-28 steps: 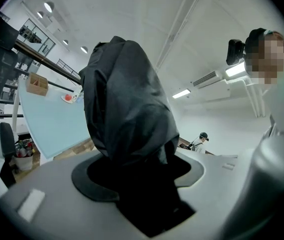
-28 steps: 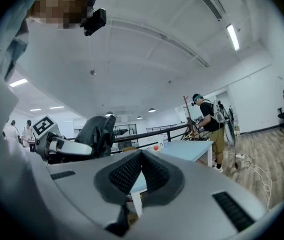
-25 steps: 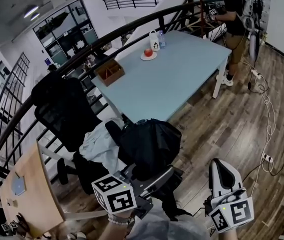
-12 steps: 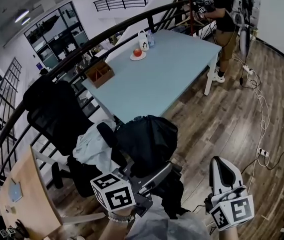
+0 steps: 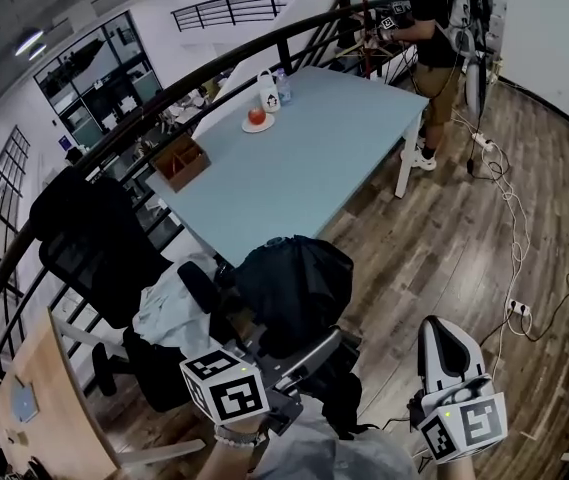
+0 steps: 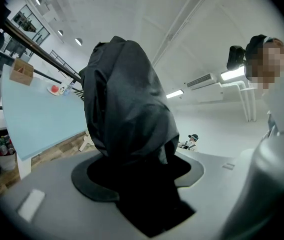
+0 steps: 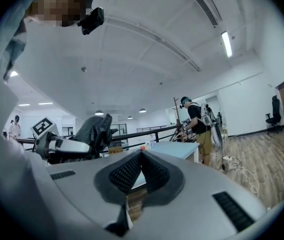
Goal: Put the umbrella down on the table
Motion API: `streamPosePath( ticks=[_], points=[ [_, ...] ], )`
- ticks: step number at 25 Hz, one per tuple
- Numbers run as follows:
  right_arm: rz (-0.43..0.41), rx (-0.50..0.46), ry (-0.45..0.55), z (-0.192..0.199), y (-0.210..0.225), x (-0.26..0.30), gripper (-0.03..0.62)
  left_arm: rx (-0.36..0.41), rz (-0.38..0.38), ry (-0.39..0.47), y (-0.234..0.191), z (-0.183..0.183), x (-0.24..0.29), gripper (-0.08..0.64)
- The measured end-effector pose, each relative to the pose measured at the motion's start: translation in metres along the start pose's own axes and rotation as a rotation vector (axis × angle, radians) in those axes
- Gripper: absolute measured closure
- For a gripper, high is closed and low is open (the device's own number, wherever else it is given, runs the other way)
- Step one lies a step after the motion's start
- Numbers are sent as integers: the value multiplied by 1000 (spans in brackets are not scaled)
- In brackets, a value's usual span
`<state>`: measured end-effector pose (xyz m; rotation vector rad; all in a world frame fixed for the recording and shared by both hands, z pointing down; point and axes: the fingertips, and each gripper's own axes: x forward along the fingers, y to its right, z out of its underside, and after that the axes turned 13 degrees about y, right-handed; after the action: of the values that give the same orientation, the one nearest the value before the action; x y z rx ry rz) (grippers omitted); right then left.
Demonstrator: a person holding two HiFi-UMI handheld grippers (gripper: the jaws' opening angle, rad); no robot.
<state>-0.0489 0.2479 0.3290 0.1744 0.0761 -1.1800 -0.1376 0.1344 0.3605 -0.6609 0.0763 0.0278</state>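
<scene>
The pale blue bench (image 5: 314,158) stretches ahead. A black chair (image 5: 84,238) stands off its near left corner. The folded black umbrella (image 5: 299,288) is held up by the bench's near end, not lying on it, clamped in the left gripper's (image 5: 309,353) fingers. The right gripper (image 5: 442,340), further from the bench, has its fingers closed together on nothing. A brown box (image 5: 181,160) sits at the bench's left edge.
</scene>
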Motion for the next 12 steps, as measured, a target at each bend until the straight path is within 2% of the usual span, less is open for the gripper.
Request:
streamPosePath(
  ticks=[8, 12],
  points=[
    [10, 13, 14, -5, 22, 40, 597, 9, 37, -21, -15, -12, 45, 279],
    [14, -17, 6, -7, 32, 59, 597, 13, 48, -22, -24, -21, 64, 279]
  ],
)
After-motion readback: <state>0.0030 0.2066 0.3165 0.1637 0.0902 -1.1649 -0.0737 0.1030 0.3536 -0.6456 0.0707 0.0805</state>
